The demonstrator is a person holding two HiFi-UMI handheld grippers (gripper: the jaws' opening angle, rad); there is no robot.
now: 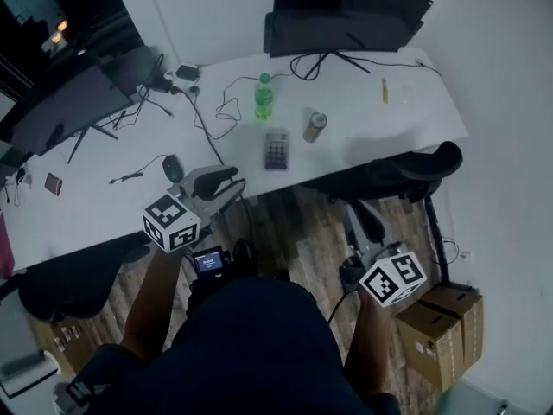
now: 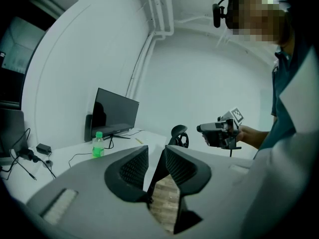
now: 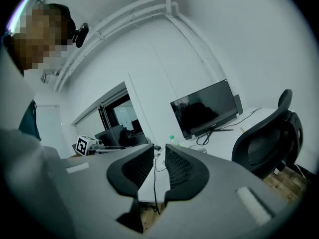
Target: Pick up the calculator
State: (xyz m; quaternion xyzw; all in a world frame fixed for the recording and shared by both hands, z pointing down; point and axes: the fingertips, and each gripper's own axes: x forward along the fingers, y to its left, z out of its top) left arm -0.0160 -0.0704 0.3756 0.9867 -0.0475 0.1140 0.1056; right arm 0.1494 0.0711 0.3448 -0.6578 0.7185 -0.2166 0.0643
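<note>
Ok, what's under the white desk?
The right chair and left chair, both black, are tucked partly under the desk, over wood floor. The desktop hides anything deeper.

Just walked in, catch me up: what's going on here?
A person stands back from the white desk. Their left gripper and right gripper are empty, jaws slightly apart. The grey rectangular calculator lies untouched on the desk, between a green plastic bottle and a golden can.

Grey calculator, green bottle
</note>
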